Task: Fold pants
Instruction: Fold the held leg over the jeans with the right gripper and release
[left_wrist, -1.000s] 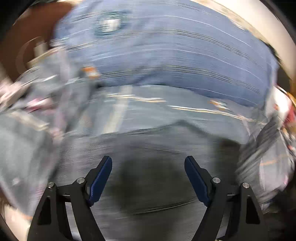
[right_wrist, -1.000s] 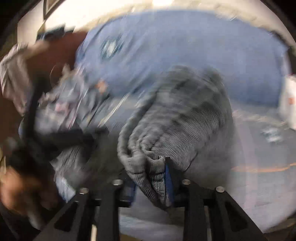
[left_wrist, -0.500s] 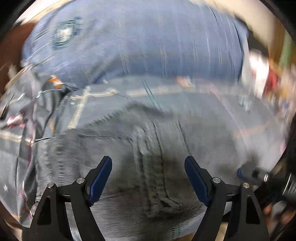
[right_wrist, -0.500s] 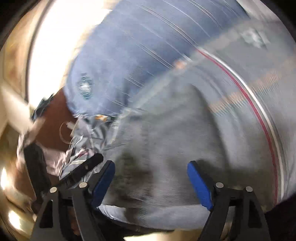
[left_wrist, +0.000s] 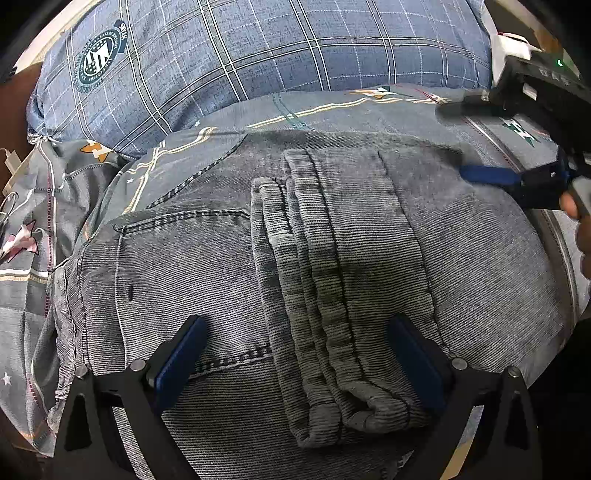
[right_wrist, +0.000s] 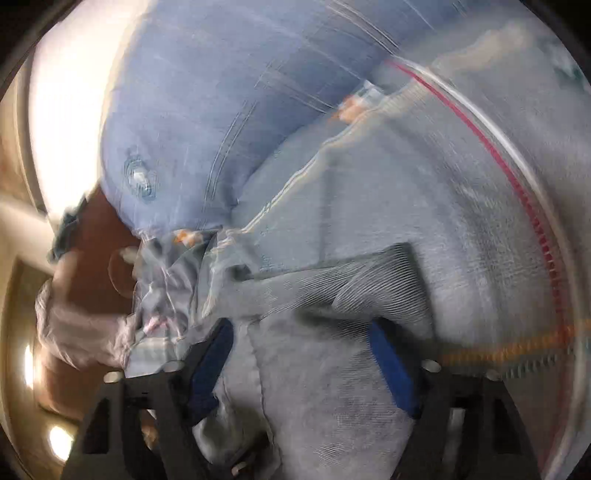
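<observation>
Grey denim pants (left_wrist: 229, 266) lie folded on the bed, with the leg ends (left_wrist: 325, 280) folded over the seat. My left gripper (left_wrist: 299, 365) is open just above the near part of the pants and holds nothing. My right gripper (left_wrist: 484, 173) shows in the left wrist view at the pants' right edge, one blue finger over the cloth. In the blurred right wrist view the pants (right_wrist: 332, 369) lie between the open fingers of my right gripper (right_wrist: 303, 365).
A blue plaid pillow (left_wrist: 258, 51) lies behind the pants. The patterned grey bedsheet (left_wrist: 40, 206) is rumpled at the left. A brown headboard or bedside surface (right_wrist: 99, 236) is at the left in the right wrist view.
My right gripper let go of the bunched pant legs and opened. The legs now lie folded over the seat. My left gripper moved in over the pants.
</observation>
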